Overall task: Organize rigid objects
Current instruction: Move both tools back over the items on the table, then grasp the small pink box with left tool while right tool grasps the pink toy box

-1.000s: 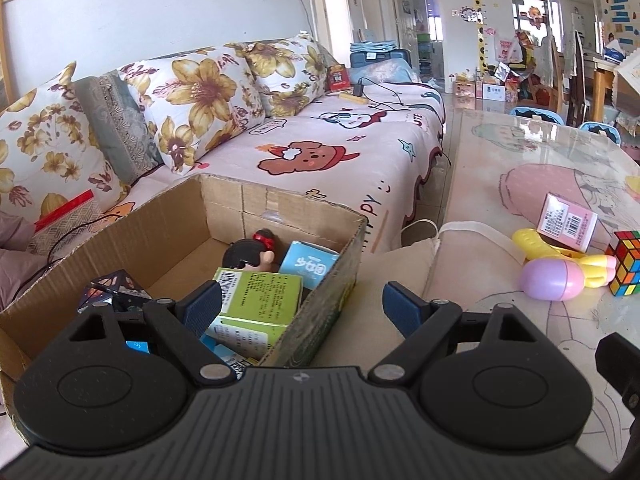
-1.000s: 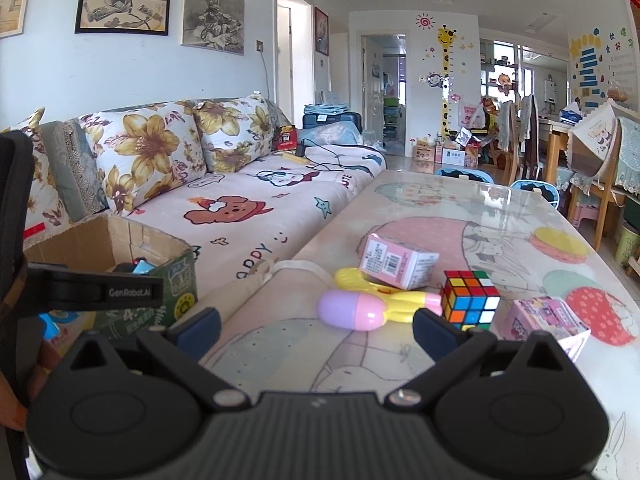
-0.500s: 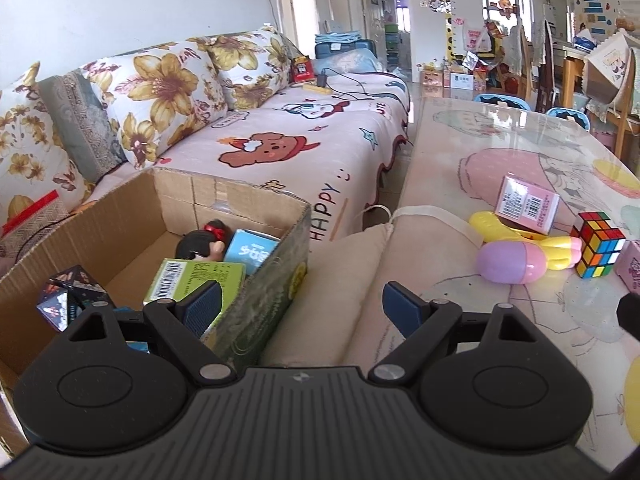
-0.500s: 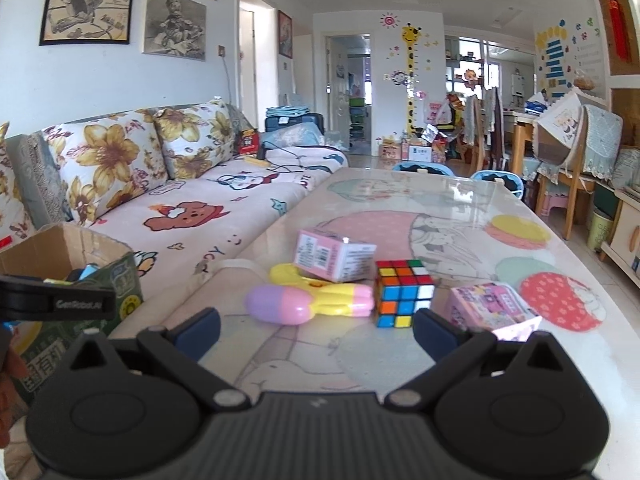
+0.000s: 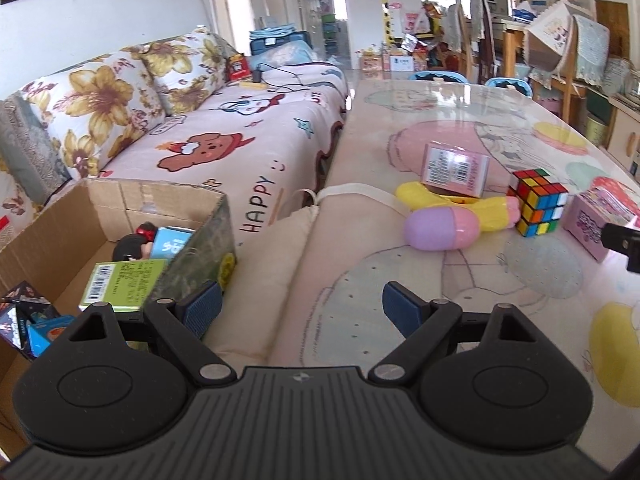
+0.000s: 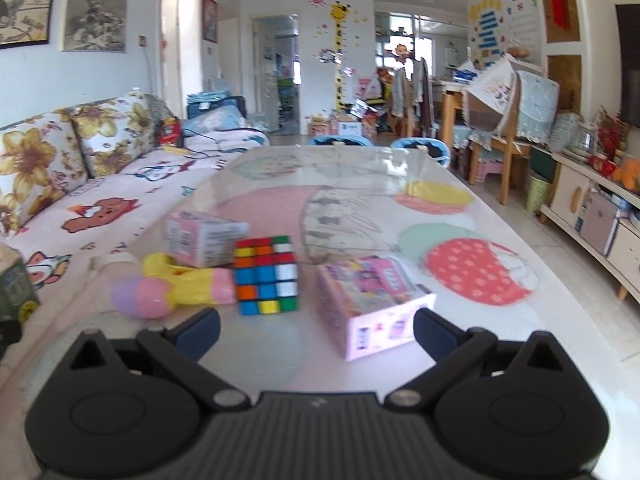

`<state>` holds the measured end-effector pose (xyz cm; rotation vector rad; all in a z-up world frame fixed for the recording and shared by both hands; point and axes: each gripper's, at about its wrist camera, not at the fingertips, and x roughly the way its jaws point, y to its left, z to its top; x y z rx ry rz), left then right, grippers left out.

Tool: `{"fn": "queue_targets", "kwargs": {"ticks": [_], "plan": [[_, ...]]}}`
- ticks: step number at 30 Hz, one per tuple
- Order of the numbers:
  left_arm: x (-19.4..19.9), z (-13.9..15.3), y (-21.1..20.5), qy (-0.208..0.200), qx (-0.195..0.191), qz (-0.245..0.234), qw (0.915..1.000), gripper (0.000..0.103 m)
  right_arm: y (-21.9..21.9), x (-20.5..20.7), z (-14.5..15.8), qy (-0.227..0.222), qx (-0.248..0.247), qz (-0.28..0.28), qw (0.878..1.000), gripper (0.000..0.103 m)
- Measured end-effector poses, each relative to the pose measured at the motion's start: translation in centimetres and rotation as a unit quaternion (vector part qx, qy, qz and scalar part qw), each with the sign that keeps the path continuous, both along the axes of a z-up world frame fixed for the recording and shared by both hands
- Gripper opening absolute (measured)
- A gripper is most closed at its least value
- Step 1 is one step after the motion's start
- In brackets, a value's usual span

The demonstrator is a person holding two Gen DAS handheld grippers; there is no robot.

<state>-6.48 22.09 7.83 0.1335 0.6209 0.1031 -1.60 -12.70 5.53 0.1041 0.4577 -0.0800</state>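
A colour cube point(image 6: 266, 274) stands on the table between a yellow-and-pink toy point(image 6: 172, 288) and a pink box point(image 6: 374, 300). A second pink box point(image 6: 202, 236) rests behind the toy. My right gripper point(image 6: 316, 330) is open, low over the table, with the near pink box just ahead of its right finger. My left gripper point(image 5: 300, 308) is open and empty at the table's left edge, beside the cardboard box point(image 5: 120, 204). That box holds a green carton point(image 5: 124, 284), a blue carton point(image 5: 174, 240), a doll point(image 5: 134, 242) and other small items. The cube point(image 5: 538, 202) and toy point(image 5: 444, 224) lie ahead to the right.
A sofa point(image 5: 224, 140) with floral cushions runs along the left of the table point(image 6: 360, 200). A cream cloth bag point(image 5: 272, 264) lies between the cardboard box and the table. Chairs and cabinets stand at the far end and right of the room.
Both grippers have swung to the right. The left one left the cardboard box and now faces the table edge. The right one moved closer to the cube and the near pink box.
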Motion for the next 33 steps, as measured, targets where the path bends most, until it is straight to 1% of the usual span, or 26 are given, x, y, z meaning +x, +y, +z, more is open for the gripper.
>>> {"fn": "queue_targets", "kwargs": {"ticks": [3, 8, 11, 14, 16, 18, 23, 26, 28, 33], "plan": [[0.0, -0.1, 0.1, 0.007, -0.011, -0.015, 0.9998, 0.103, -1.8, 1.2, -0.7, 0.011, 0.011, -0.017, 1.0, 0.102], [0.1, -0.3, -0.2, 0.013, -0.026, -0.035, 0.999, 0.103, -4.0, 3.3, -1.7, 0.022, 0.053, -0.023, 0.998, 0.102], [0.2, -0.4, -0.6, 0.016, -0.028, -0.045, 0.9985, 0.103, -4.7, 4.3, -2.1, 0.025, 0.076, -0.023, 0.997, 0.102], [0.2, -0.4, -0.7, 0.018, -0.027, -0.057, 0.9978, 0.103, -4.9, 4.9, -2.3, 0.029, 0.088, -0.023, 0.995, 0.102], [0.3, -0.5, -0.8, 0.018, -0.026, -0.065, 0.9974, 0.103, -4.8, 4.9, -2.3, 0.035, 0.097, -0.018, 0.995, 0.099], [0.4, -0.6, -1.0, 0.019, -0.027, -0.072, 0.9968, 0.103, -4.5, 4.8, -2.2, 0.041, 0.093, -0.013, 0.995, 0.083], [0.5, -0.8, -1.4, 0.02, -0.031, -0.089, 0.9953, 0.103, -4.7, 4.0, -1.3, 0.031, 0.087, -0.009, 0.996, 0.08], [0.5, -1.0, -1.6, 0.018, -0.029, -0.096, 0.9948, 0.103, -4.9, 3.6, -0.7, 0.025, 0.05, -0.02, 0.998, 0.077], [0.6, -1.1, -1.7, 0.019, -0.027, -0.102, 0.9942, 0.103, -5.3, 3.4, -0.8, 0.032, 0.038, -0.025, 0.998, 0.076], [1.2, -0.8, -1.5, 0.012, -0.05, -0.112, 0.9924, 0.103, -6.5, 3.3, -1.6, 0.063, 0.041, -0.031, 0.997, 0.076]]}}
